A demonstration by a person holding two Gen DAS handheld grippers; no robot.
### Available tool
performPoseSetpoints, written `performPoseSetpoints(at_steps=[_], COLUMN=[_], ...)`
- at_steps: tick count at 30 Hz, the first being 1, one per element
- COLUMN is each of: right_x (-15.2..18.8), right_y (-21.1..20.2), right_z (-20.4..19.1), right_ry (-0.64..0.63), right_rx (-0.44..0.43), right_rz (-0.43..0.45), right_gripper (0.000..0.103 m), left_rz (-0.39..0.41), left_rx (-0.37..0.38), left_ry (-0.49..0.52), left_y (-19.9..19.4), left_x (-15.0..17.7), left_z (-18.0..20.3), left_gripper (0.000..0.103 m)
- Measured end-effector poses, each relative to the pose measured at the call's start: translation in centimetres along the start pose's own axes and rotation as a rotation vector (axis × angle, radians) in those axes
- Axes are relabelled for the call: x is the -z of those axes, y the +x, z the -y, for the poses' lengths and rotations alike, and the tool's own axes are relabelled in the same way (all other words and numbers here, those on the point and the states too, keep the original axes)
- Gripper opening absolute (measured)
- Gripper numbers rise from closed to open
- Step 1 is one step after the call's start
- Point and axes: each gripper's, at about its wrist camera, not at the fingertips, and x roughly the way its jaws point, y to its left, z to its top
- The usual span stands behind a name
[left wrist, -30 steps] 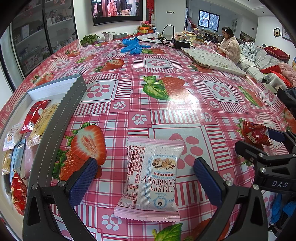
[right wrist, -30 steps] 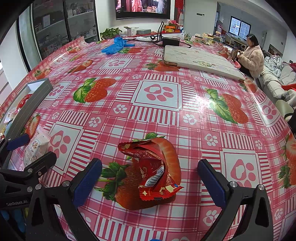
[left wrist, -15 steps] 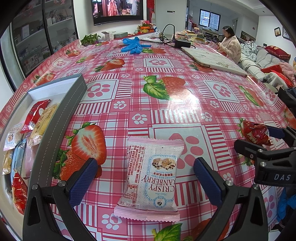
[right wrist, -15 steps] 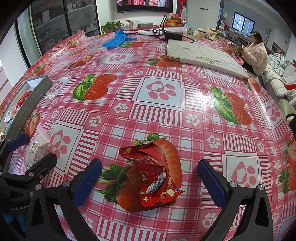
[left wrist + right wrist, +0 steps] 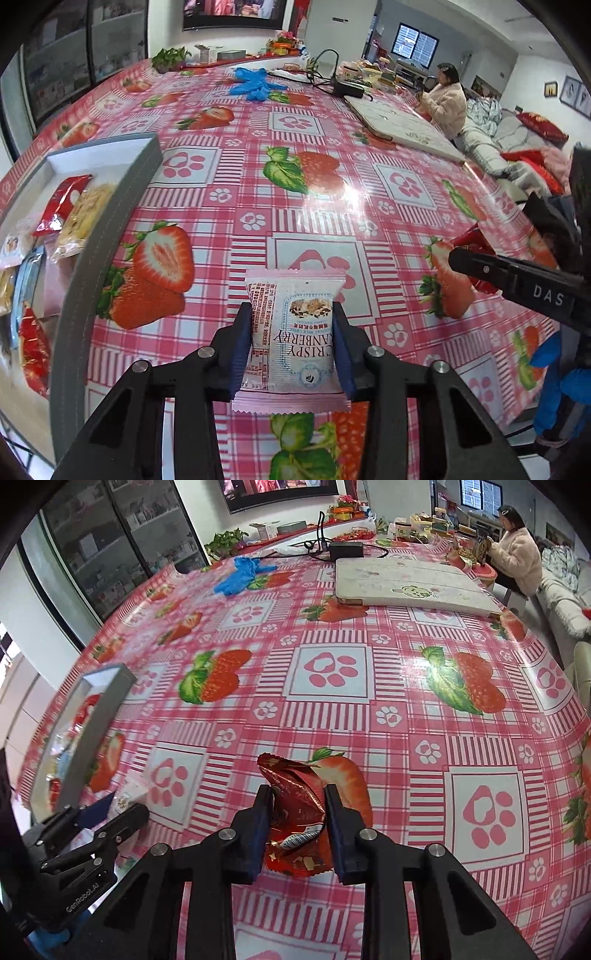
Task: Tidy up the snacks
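Both grippers had just been closing, each w/ a snack between its jaws. The left gripper (image 5: 291,343) pinched the pink-and-white cranberry crisp packet (image 5: 291,332) across its short width; blue pads pressed on both side edges. Packet's long axis ran straight out along the fingers, top seal pointing away twd the far edge of the table (image 5: 369,229), bottom seal hanging back between the arms. The right gripper (image 5: 297,823) pinched the crumpled red wrapper (image 5: 295,805), squeezed narrow, its crinkled top sticking out past the fingertips.

The relation that counted: the grey-walled tray (image 5: 110,221), already holding several snacks, lay along the table's left edge, to the left of both grippers. In the left wrist view it sat near the cranberry packet, w/ bare cloth between. In the right wrist view the same tray (image 5: 99,720) showed further off, beyond the left gripper's body (image 5: 74,849). So the left hand looked nearer, prob. w/ the clear path; the right would likely need to wait or come around behind it.

Whether either snack had cleared the cloth, I couldn't tell for sure.

Risk, as a guess: the packet held only by its edges could pivot or slip if swung fast.
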Motion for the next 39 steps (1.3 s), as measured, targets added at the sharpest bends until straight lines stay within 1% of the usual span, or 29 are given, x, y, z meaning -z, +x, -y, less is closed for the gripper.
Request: performPoseSetpoints(at_steps=[3,6,11,14,17,20,24,27,29,33,35,36,37,38,39], right_x=[-0.7,-2.0,-3.8,-4.8,-5.5,-6.1,-6.3,-6.2,-5.9,-6.0,-6.1,-6.2,-6.2,-6.2,-6.2], right_y=[-1.3,-2.9,-4.7,-5.1,-4.7,-3.5,-1.6,0.5,1.9,4.3,5.5,6.1,6.9,7.4,7.7], right_z=[-1.3,-3.7,-8.2,-11.4,-14.8,-18.3,-22.7,-26.1,-27.7,-29.4,-30.1,-30.3,-30.5,-30.6,-30.7], right_ry=[-0.012,-0.047,-0.109,-0.165,-0.227,-0.278,-0.343,-0.403,-0.434,-0.464,-0.468,-0.469,-0.472,-0.474,-0.477], right_rx=[-0.032,-0.075,-0.147,-0.181,-0.202,-0.235,-0.274,-0.288,-0.289,-0.288,-0.285,-0.283,-0.279,-0.271,-0.261], right_rz=[0.022,0.058,0.099,0.113,0.113,0.092,0.058,0.014,-0.021,-0.075,-0.097,-0.113,-0.138,-0.152,-0.162], right_gripper=[0.03,0.03,0.03,0.03,0.03,0.03,0.03,0.03,0.03,0.03,0.03,0.03,0.03,0.032,0.044], left_rz=[0.022,0.053,0.123,0.16,0.189,0.204,0.185,0.133,0.087,0.041,0.025,0.021,0.024,0.039,0.052], left_rx=[0.019,0.042,0.022,-0.018,-0.095,-0.16,-0.208,-0.217,-0.206,-0.225,-0.236,-0.24,-0.248,-0.257,-0.26], left_ry=[-0.022,-0.029,-0.021,-0.03,-0.045,-0.073,-0.125,-0.163,-0.193,-0.228,-0.244,-0.243,-0.24,-0.238,-0.234], left_y=[-1.9,-4.6,-9.7,-12.7,-15.0,-16.4,-16.0,-13.7,-11.7,-9.6,-8.7,-8.4,-8.1,-8.1,-8.2], left_x=[-0.8,-1.9,-3.4,-4.2,-4.7,-4.8,-4.0,-3.0,-2.1,-1.5,-1.4,-1.3,-1.2,-1.1,-1.0], left_z=[-0.6,-1.3,-4.1,-7.1,-10.5,-13.4,-16.5,-18.2,-19.2,-20.4,-20.9,-21.0,-21.0,-21.0,-21.0], left_gripper=[0.043,0.043,0.044,0.044,0.044,0.044,0.044,0.044,0.044,0.044,0.048,0.062,0.081,0.085,0.086])
